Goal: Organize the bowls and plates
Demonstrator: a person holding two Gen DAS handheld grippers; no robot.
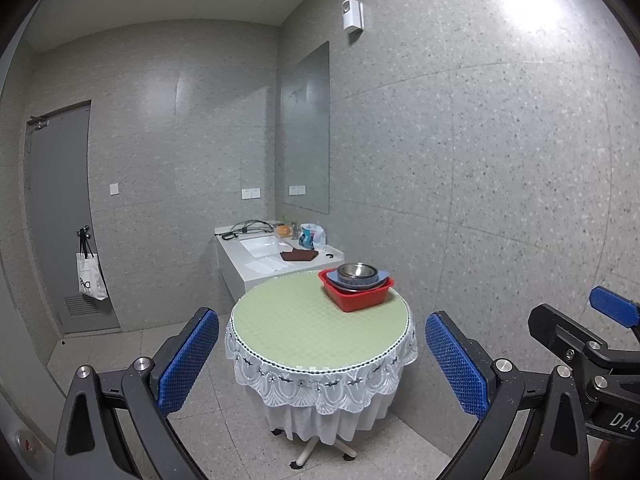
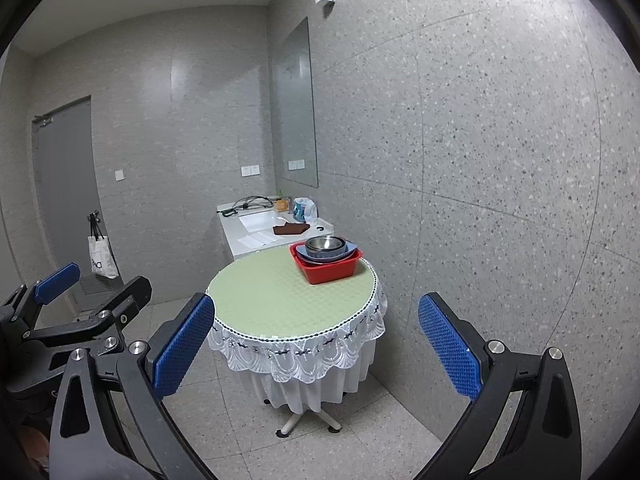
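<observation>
A red basin stands at the far right of a round table with a green top and white lace cloth. In it lie a blue plate and stacked metal bowls. The basin, plate and bowls also show in the right wrist view. My left gripper is open and empty, well short of the table. My right gripper is open and empty, beside the left one, also away from the table.
A white sink counter with cables, a brown cloth and a plastic bag stands behind the table in the corner. A mirror hangs on the right wall. A grey door with a tote bag is at left. Tiled floor surrounds the table.
</observation>
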